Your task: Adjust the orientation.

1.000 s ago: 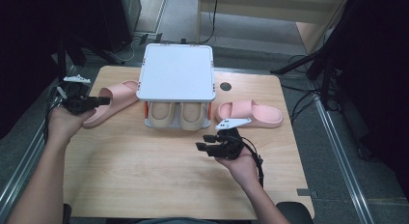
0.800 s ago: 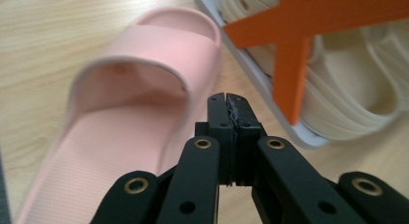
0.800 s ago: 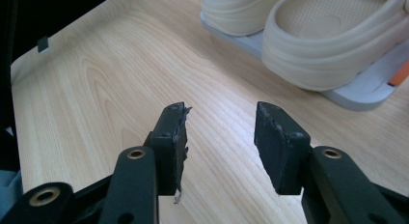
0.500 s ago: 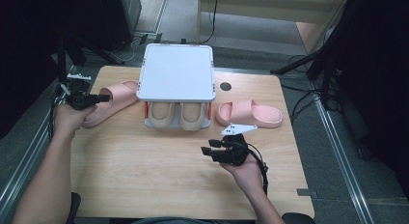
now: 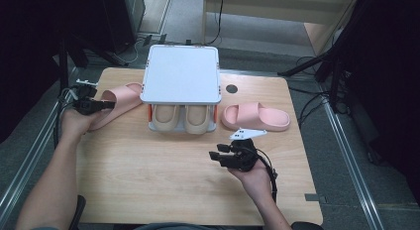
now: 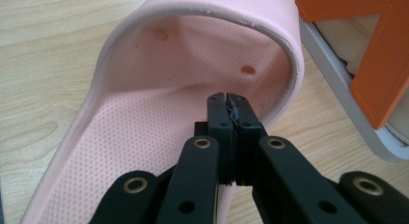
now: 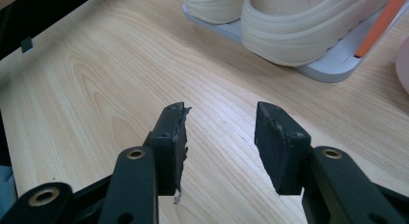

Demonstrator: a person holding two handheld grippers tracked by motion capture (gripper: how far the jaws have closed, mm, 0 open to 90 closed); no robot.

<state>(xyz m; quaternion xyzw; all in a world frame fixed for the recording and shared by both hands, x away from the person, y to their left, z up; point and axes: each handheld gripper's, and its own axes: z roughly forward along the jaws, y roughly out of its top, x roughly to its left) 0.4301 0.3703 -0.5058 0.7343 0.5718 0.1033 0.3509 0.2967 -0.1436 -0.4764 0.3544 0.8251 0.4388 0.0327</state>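
Left gripper (image 5: 106, 105): near the tabletop's left edge, held in the person's left hand (image 5: 74, 122); its tips lie over the left pink slipper. In the left gripper view the gripper (image 6: 227, 102) has its jaws pressed together with nothing seen between them, poised above the slipper's footbed.
Left pink slipper (image 5: 116, 102): lies on the tabletop by the left edge, slanted, its far end just beside the rack's left side. In the left gripper view the slipper (image 6: 159, 84) shows a dotted footbed and a raised rim.
Right gripper (image 5: 218, 154): over bare wood in front of the rack, toward the near right part of the tabletop, held in the right hand (image 5: 255, 178). In the right gripper view the gripper (image 7: 221, 125) has its jaws spread apart, grasping nothing, wood showing between them.
Right pink slipper (image 5: 255, 117): flat on the tabletop toward the right edge, just beside the rack's right side, well apart from the right gripper.
Rack (image 5: 181, 74): grey-white, at the middle of the far edge; flat top shelf covers the lower tier; orange posts at the sides.
Cream shoes (image 5: 183, 119): a pair side by side on the rack's lower tier, standing between the two pink slippers; in the right gripper view the shoes (image 7: 308, 21) sit on the grey base ahead of the jaws.
Round hole (image 5: 231, 89): dark, in the tabletop just right of the rack.
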